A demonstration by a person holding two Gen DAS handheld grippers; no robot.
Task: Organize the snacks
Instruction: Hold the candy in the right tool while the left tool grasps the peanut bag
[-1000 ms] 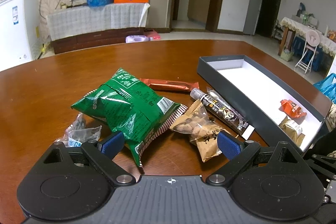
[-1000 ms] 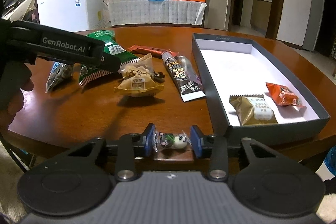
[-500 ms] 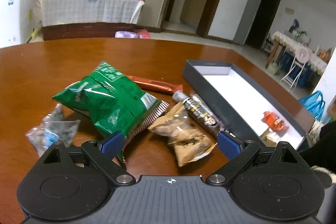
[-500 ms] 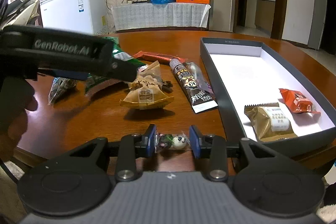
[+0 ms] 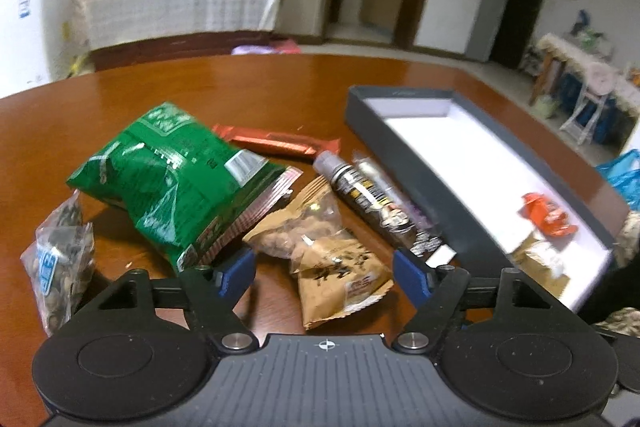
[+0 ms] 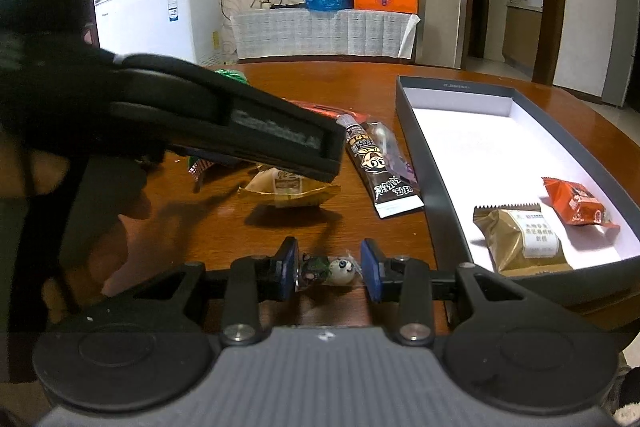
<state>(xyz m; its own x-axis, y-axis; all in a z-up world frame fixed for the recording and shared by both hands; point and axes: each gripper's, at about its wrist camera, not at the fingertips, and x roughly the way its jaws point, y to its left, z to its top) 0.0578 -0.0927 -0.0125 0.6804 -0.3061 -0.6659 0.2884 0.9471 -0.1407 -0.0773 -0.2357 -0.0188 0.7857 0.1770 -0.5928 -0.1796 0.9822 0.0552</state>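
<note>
Spreading across most of both views, the brown table [image 5: 280, 87] bore a long grey box [image 6: 440, 163] with a white floor, lying to the right of the loose snacks. Inside it, at the near end, lay a gold pack [image 6: 524, 235] and, just beside it, an orange pack [image 6: 576, 203]. The green bag [image 5: 172, 179] was the largest loose snack, propped over a red bar [image 5: 276, 141] behind it. A tan pack [image 5: 332, 259] of nuts lay between the blue pads of the left gripper [image 5: 324, 277], whose jaws were closing but did not yet press on it; the pack was crinkled, part clear, with dark print. A dark tube [image 5: 372, 203] lay slantwise between the tan pack and the box wall, near both. A clear pack [image 5: 56, 263] of dark bits sat left of the green bag. The right gripper [image 6: 330, 269] hung at the near table edge, pinching a small candy [image 6: 328, 267] in clear wrap with a panda face. In the right view the left gripper's black body crossed in front and hid most of the green bag.
</note>
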